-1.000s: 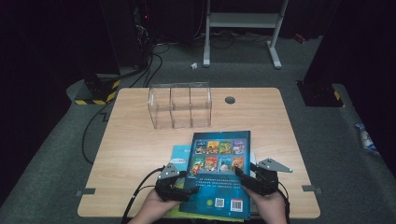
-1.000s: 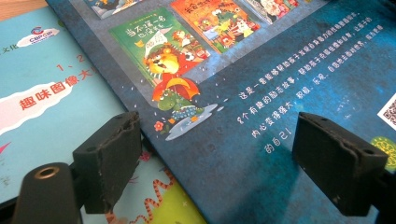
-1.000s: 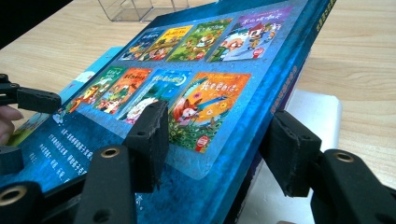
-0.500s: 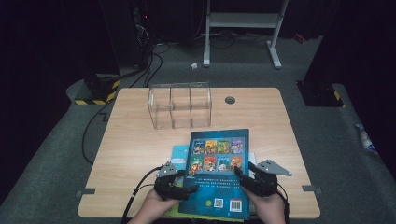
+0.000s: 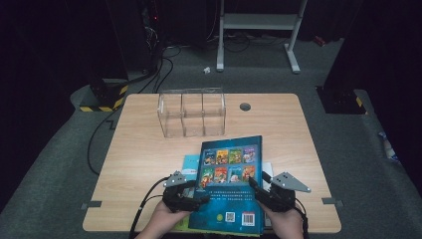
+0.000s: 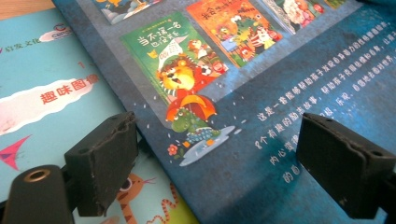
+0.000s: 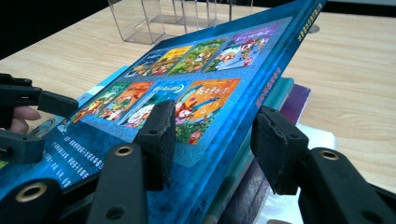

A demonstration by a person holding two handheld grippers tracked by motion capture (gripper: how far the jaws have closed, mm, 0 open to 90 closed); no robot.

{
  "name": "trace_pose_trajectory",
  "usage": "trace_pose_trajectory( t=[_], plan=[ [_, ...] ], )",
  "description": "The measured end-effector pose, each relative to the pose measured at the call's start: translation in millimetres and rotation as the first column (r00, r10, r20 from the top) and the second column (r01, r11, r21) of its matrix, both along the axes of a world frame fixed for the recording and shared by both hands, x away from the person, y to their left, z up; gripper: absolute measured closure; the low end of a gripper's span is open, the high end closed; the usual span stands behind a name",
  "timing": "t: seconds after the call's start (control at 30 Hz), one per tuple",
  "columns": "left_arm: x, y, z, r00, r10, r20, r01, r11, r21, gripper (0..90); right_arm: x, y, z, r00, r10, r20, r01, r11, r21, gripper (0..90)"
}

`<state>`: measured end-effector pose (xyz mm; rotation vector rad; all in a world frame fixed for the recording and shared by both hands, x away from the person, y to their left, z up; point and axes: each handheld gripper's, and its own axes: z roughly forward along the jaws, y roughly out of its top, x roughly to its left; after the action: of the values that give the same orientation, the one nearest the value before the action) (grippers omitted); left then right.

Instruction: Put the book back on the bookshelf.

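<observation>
A dark blue picture book (image 5: 229,184) with several small cover pictures lies on a stack of books at the table's near edge. In the right gripper view the blue book (image 7: 210,70) slopes up off the stack along its spine edge. My right gripper (image 7: 212,140) is open, one jaw over the cover and the other outside the spine. My left gripper (image 6: 219,158) is open too and straddles the left edge of the blue book (image 6: 280,93). From above, the left gripper (image 5: 194,199) and right gripper (image 5: 256,189) flank the book.
Under it lie a light blue book (image 6: 46,84), a teal book (image 7: 280,88) and a purple one (image 7: 296,100). A clear three-slot organizer (image 5: 191,112) stands at the back of the wooden table (image 5: 139,149), with a grey grommet (image 5: 245,106) to its right.
The blue book's far edge has crept slightly farther up the table. Both grippers stay at its sides.
</observation>
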<state>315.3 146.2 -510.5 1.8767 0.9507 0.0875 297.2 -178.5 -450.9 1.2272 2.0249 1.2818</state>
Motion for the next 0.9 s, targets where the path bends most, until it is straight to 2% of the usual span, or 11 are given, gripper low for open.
trace_pose_trajectory(
  t=[0.27, 0.37, 0.53, 0.57, 0.6, 0.63, 0.67, 0.73, 0.9],
  plan=[
    [3.3, 4.0, -1.0, 0.9994, 0.01, -0.032, -0.011, 0.9997, -0.023, 12.8, -1.8, 1.8, 0.2, 0.9997, 0.014, 0.021, -0.014, 1.0, 0.005, 52.7],
    [3.6, 4.4, -1.2, 0.9994, 0.007, -0.033, -0.008, 0.9996, -0.028, 12.9, -2.4, 0.5, 1.2, 0.9995, 0.021, 0.025, -0.021, 1.0, 0.02, 54.0],
    [4.0, 5.0, -1.2, 0.9995, 0.01, -0.028, -0.011, 0.9995, -0.031, 12.6, -4.3, 1.7, 2.6, 0.9984, 0.027, 0.049, -0.027, 1.0, 0.0, 54.2],
    [4.4, 5.4, -1.3, 0.9995, 0.01, -0.03, -0.011, 0.9993, -0.036, 12.6, -4.3, 1.7, 2.6, 0.9984, 0.027, 0.049, -0.027, 1.0, 0.0, 54.2],
    [5.4, 6.7, -1.5, 0.999, 0.006, -0.045, -0.009, 0.9985, -0.055, 12.5, -6.1, 2.4, 3.7, 0.9967, 0.036, 0.073, -0.036, 0.999, -0.005, 54.2],
    [6.0, 7.5, -1.7, 0.9983, 0.004, -0.057, -0.008, 0.9974, -0.071, 12.5, -6.1, 2.4, 3.7, 0.9967, 0.036, 0.073, -0.036, 0.999, -0.005, 54.2],
    [6.7, 8.4, -1.9, 0.998, 0.003, -0.064, -0.008, 0.9966, -0.082, 12.5, -8.1, 3.4, 4.7, 0.9939, 0.045, 0.101, -0.044, 0.999, -0.013, 54.1],
    [7.1, 9.1, -1.3, 0.9977, 0.004, -0.068, -0.011, 0.9951, -0.099, 12.5, -9.7, 4.2, 6.3, 0.9914, 0.051, 0.12, -0.05, 0.999, -0.016, 54.1],
    [7.4, 8.9, -0.2, 0.9971, 0.007, -0.076, -0.016, 0.9937, -0.111, 13.2, -10.5, 4.3, 6.7, 0.9903, 0.052, 0.128, -0.051, 0.999, -0.013, 54.1]
  ],
)
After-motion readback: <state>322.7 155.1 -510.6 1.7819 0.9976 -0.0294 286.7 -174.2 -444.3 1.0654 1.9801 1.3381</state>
